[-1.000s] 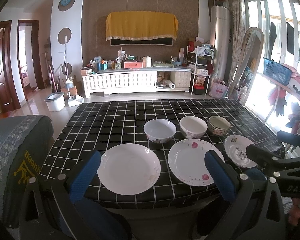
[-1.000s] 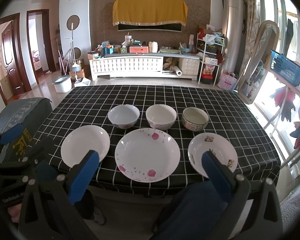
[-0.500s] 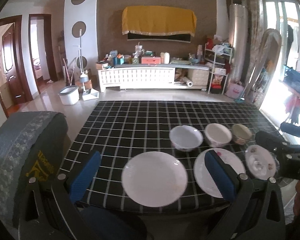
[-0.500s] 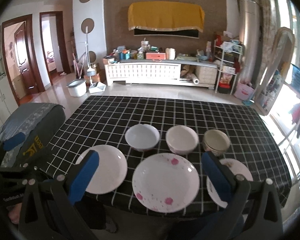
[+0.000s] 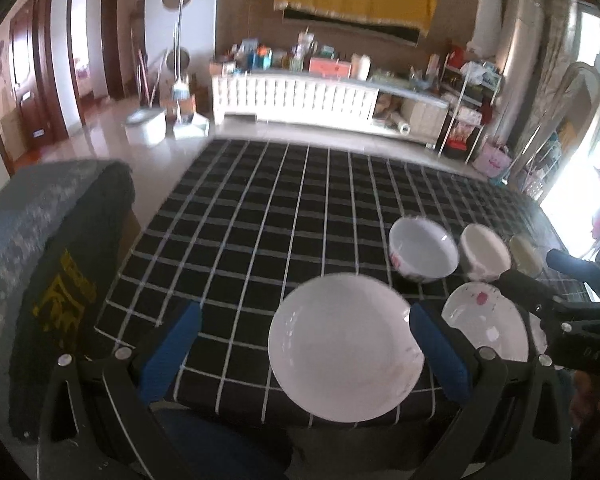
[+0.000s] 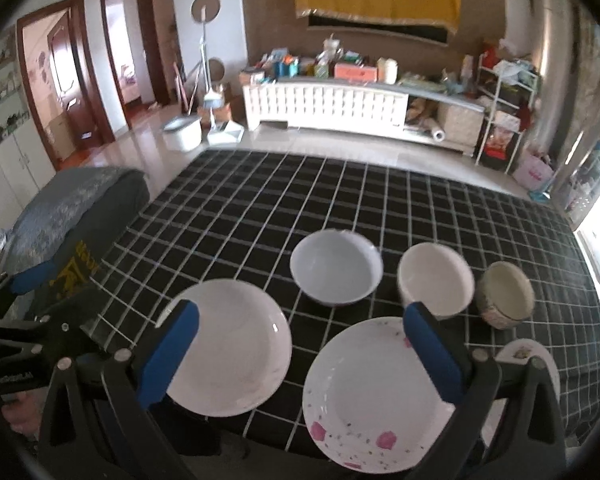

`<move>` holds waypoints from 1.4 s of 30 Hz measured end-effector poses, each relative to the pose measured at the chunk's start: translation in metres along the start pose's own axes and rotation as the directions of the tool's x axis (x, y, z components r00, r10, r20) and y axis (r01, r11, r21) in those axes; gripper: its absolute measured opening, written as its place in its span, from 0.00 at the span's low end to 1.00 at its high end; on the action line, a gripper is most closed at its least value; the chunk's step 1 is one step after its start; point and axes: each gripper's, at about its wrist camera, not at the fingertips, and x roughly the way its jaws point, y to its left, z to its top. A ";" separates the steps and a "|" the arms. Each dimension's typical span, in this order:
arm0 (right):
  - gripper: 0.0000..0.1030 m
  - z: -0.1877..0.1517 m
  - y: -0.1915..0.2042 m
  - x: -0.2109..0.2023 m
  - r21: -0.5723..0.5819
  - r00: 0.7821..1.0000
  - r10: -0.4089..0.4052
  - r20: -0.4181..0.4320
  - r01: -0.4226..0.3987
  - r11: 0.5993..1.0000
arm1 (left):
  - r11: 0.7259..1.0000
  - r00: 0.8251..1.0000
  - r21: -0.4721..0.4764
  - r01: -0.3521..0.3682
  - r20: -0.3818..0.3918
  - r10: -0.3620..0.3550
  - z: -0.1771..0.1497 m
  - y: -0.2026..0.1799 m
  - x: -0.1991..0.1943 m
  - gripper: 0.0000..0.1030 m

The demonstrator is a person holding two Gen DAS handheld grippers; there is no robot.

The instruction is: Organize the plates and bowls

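Observation:
A plain white plate [image 5: 346, 346] [image 6: 230, 346], a pink-flowered plate [image 6: 374, 394] [image 5: 486, 326] and a small patterned plate [image 6: 530, 360] lie along the near edge of the black checked table [image 6: 260, 216]. Behind them stand a pale blue-white bowl [image 6: 336, 272] [image 5: 424, 248], a white bowl [image 6: 436, 280] [image 5: 484, 252] and a small patterned bowl [image 6: 506, 294]. My left gripper [image 5: 304, 350] is open and empty, just short of the white plate. My right gripper [image 6: 300, 354] is open and empty, over the near edges of the white and flowered plates.
A grey covered chair [image 5: 40, 248] stands at the table's left. Beyond the table are a white cabinet [image 6: 332, 106] with clutter, a shelf rack [image 6: 500, 120] and a bucket [image 6: 182, 132] on the floor. A window with hanging clothes is at the right.
Both grippers have swung left and moved closer to the table's near edge. The plates now sit further right and larger in both views. Nothing has been picked up.

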 end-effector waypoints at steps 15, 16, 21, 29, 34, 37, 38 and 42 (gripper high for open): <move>0.60 -0.021 0.004 0.102 -0.032 0.969 0.078 -0.233 -0.087 0.996 | 0.997 0.962 -0.082 -0.013 -0.275 -0.010 -0.031 0.037 0.103 0.51; 0.56 -0.023 0.003 0.108 -0.028 0.966 0.079 -0.247 -0.089 0.996 | 0.997 0.960 -0.081 -0.013 -0.281 -0.010 -0.033 0.037 0.105 0.49; 0.47 -0.031 0.001 0.127 -0.027 0.954 0.084 -0.289 -0.095 0.995 | 0.995 0.942 -0.100 0.003 -0.334 -0.036 -0.039 0.044 0.125 0.21; 0.29 -0.043 -0.006 0.143 0.009 0.936 0.103 -0.336 -0.107 0.994 | 0.995 0.930 -0.099 0.022 -0.363 -0.056 -0.044 0.044 0.138 0.14; 0.29 -0.040 -0.011 0.134 0.006 0.950 0.089 -0.298 -0.091 0.996 | 0.995 0.930 -0.098 0.020 -0.364 -0.054 -0.045 0.049 0.136 0.14; 0.29 -0.042 -0.016 0.141 0.029 0.940 0.103 -0.326 -0.099 0.995 | 0.993 0.929 -0.108 0.037 -0.363 -0.074 -0.046 0.051 0.135 0.10; 0.28 -0.043 -0.016 0.143 0.043 0.937 0.117 -0.329 -0.109 0.993 | 0.994 0.929 -0.107 0.037 -0.363 -0.074 -0.045 0.047 0.139 0.10; 0.23 -0.046 -0.015 0.146 0.041 0.931 0.130 -0.342 -0.123 0.992 | 0.994 0.929 -0.102 0.040 -0.363 -0.074 -0.045 0.047 0.139 0.10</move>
